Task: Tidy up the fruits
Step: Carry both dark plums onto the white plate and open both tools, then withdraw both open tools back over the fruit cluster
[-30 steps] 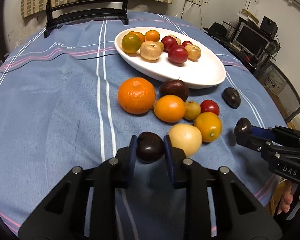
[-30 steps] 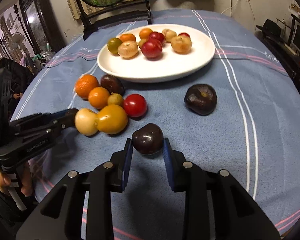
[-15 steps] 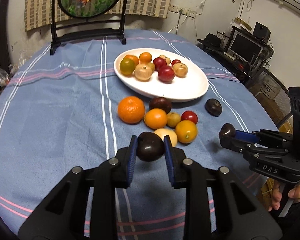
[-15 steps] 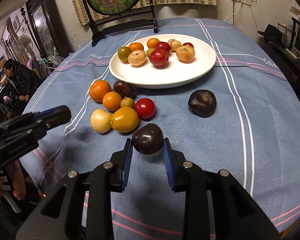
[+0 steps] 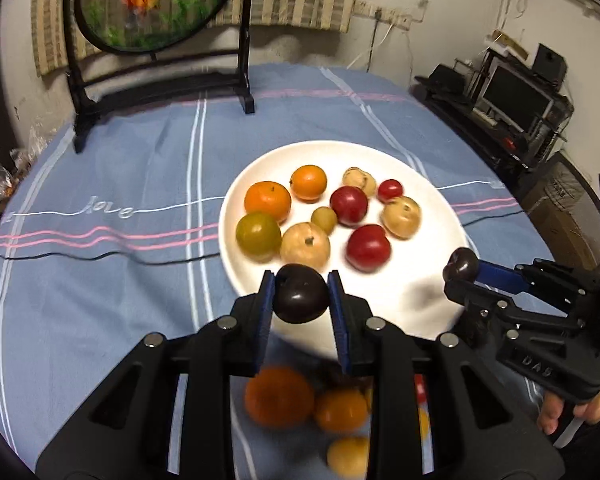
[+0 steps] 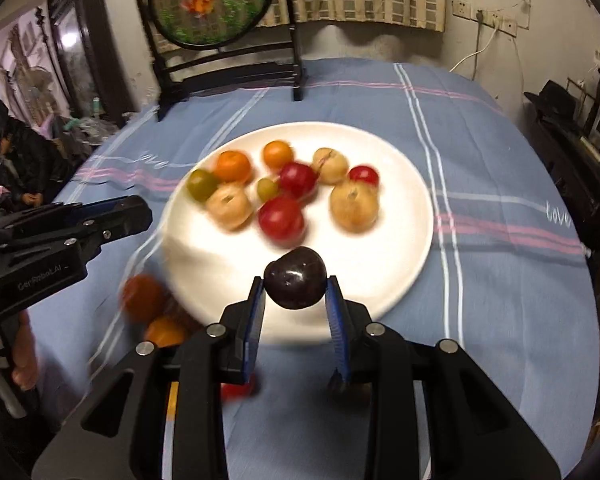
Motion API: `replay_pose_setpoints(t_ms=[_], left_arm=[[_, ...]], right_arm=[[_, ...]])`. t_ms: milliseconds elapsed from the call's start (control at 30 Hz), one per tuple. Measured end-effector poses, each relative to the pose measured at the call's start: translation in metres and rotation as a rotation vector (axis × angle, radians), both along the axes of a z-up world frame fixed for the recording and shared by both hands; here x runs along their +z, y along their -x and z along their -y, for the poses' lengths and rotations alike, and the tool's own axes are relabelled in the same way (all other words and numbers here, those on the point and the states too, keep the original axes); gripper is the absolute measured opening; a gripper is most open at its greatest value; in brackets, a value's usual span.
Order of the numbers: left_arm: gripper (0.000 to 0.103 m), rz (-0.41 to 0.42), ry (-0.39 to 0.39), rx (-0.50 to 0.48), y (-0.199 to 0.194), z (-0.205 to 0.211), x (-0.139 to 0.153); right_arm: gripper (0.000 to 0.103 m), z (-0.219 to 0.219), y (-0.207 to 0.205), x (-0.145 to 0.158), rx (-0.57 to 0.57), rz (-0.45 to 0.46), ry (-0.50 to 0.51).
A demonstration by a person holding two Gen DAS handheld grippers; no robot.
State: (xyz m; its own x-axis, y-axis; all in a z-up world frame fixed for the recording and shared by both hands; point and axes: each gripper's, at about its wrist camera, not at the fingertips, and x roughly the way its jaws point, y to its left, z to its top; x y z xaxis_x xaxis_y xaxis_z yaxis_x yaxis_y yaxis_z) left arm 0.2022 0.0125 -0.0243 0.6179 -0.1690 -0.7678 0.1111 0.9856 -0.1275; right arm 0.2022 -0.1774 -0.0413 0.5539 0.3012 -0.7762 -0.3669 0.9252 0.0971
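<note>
Clamping 1 round dark purple plum [image 5: 300, 299] each [image 6: 295, 278], left gripper [image 5: 301, 300] and right gripper [image 6: 295, 285] hover over the white ceramic plate [image 5: 428, 300].

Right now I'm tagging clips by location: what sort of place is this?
Probably a lived-in home room: a round table under a blue striped tablecloth, a round goldfish-picture screen on a black stand, and a cluttered shelf with a dark monitor.

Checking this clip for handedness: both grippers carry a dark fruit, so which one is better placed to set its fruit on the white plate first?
Right, probably. The right gripper holds its dark purple plum over bare white plate. The left gripper's dark plum sits at the near rim, close to a beige fruit.
</note>
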Motion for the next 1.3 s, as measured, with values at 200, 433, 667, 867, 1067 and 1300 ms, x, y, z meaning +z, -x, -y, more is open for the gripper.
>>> replay_pose_setpoints(t_ms=[200, 433, 667, 867, 1067, 1300], left_arm=[[0.027, -0.048, -0.020, 0.011, -0.023, -0.001, -0.021], [0.042, -0.047, -0.025, 0.029, -0.035, -0.003, -0.022], [0.059, 0.050, -0.012, 0.035, 0.000, -0.010, 0.015], [0.066, 0.148, -0.002, 0.058, 0.078, -0.014, 0.024], [0.066, 0.115, 0.029, 0.028, 0.137, -0.002, -0.007], [0.066, 0.090, 0.029, 0.017, 0.160, -0.002, -0.020]], right_arm=[[0.031, -0.002, -0.028, -0.021, 0.001, -0.045, -0.007], [0.056, 0.003, -0.039, -0.024, -0.033, -0.059, -0.048], [0.058, 0.031, 0.001, 0.013, -0.076, 0.051, -0.039], [0.059, 0.079, 0.064, 0.005, -0.191, 0.021, -0.060], [0.059, 0.084, 0.104, -0.017, -0.229, -0.015, -0.046], [0.059, 0.066, 0.102, -0.025, -0.193, -0.020, -0.053]])
